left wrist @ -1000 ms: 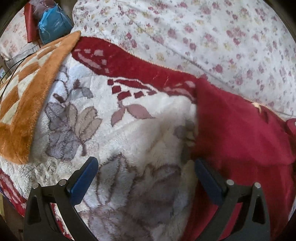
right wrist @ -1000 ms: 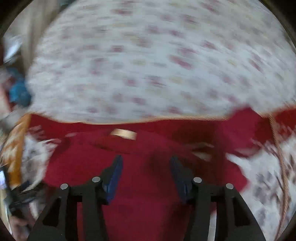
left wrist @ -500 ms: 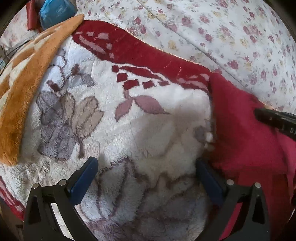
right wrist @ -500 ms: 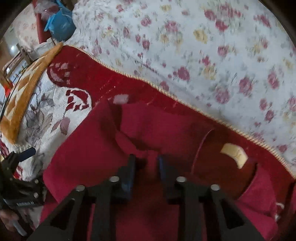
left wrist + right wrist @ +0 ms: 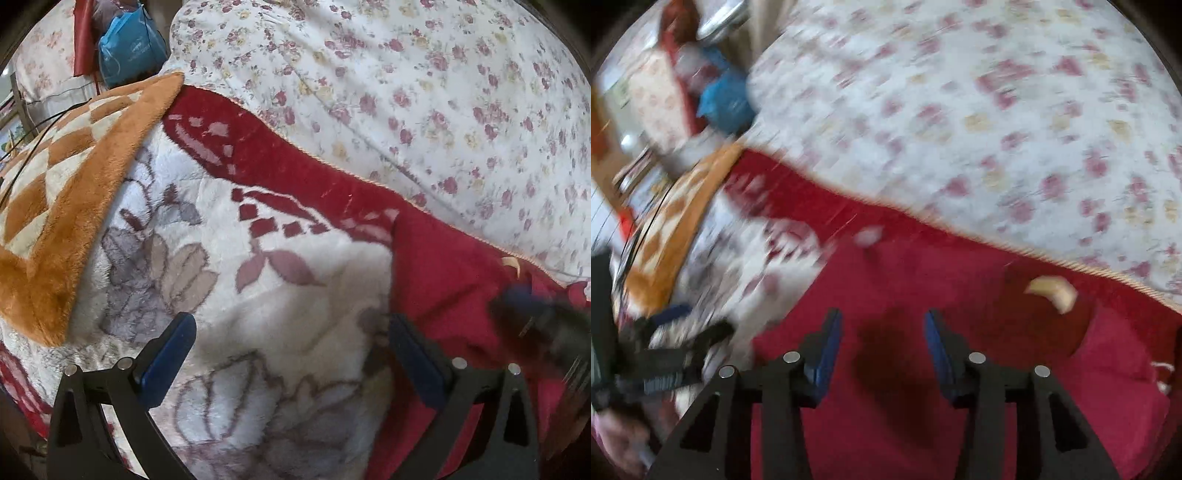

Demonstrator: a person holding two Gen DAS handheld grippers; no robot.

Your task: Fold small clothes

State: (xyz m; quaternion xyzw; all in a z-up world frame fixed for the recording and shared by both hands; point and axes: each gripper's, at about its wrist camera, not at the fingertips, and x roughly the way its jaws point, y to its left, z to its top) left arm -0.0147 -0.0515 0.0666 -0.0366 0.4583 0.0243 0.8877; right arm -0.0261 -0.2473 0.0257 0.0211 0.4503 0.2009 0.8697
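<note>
Your left gripper (image 5: 291, 363): angled down over floral blanket (image 5: 229, 295), jaws wide, nothing held | your right gripper (image 5: 882, 345): just reopened, released, tilted down above red garment (image 5: 923, 295) lying on blanket.

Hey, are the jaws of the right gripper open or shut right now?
Open. The right gripper has just been opening; its jaws stand apart over the red garment, with nothing pinched between them.

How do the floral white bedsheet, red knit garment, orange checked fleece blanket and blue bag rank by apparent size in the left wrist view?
1. Floral white bedsheet
2. Red knit garment and orange checked fleece blanket: similar, unsure
3. Blue bag
</note>
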